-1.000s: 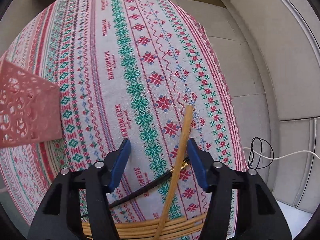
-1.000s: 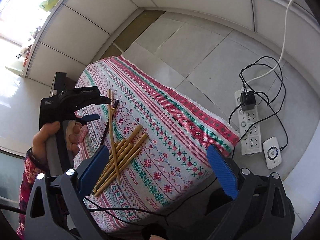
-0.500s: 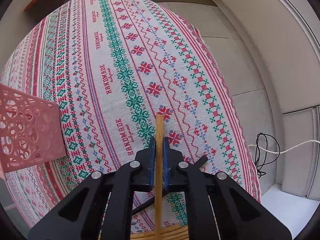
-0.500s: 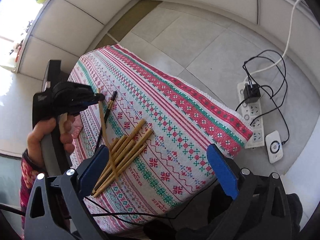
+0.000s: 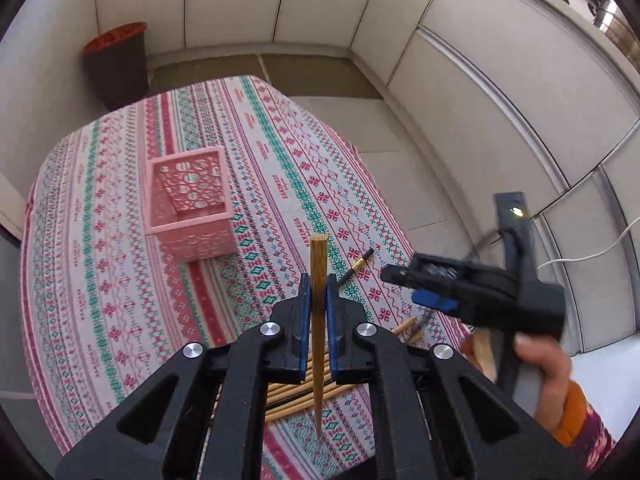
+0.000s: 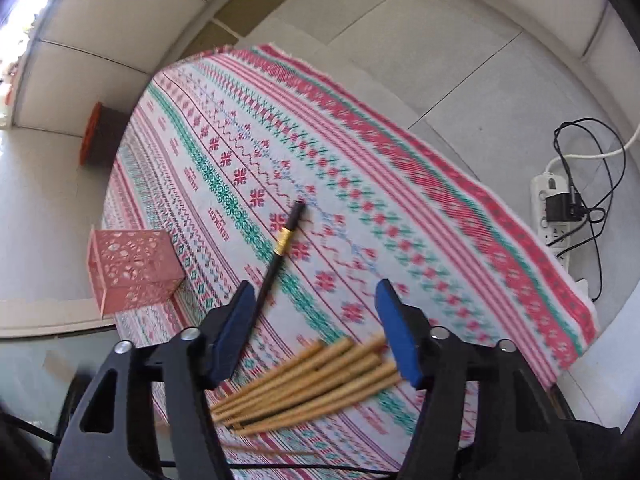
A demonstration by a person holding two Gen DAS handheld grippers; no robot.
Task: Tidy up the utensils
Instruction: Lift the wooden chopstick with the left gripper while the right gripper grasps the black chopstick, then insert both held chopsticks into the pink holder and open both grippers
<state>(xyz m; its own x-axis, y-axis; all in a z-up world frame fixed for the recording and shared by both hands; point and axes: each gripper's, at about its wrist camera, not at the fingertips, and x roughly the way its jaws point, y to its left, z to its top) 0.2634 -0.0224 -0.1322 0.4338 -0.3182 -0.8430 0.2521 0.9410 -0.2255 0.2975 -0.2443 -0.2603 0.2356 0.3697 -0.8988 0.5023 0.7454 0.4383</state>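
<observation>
A bamboo chopstick (image 5: 319,280), now lifted off the desk (image 5: 120,320), is clamped by the left gripper (image 5: 316,300) fingers; the right gripper (image 6: 316,324) fingers are held apart above the pile (image 6: 312,384), the pink basket (image 5: 188,204) likely next.

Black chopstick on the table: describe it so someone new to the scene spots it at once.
On the patterned tablecloth, look past the heap of bamboo chopsticks near the right gripper. The black chopstick lies alone, angled away from the heap. It is the only dark one, with a gold band near its far end.
</observation>
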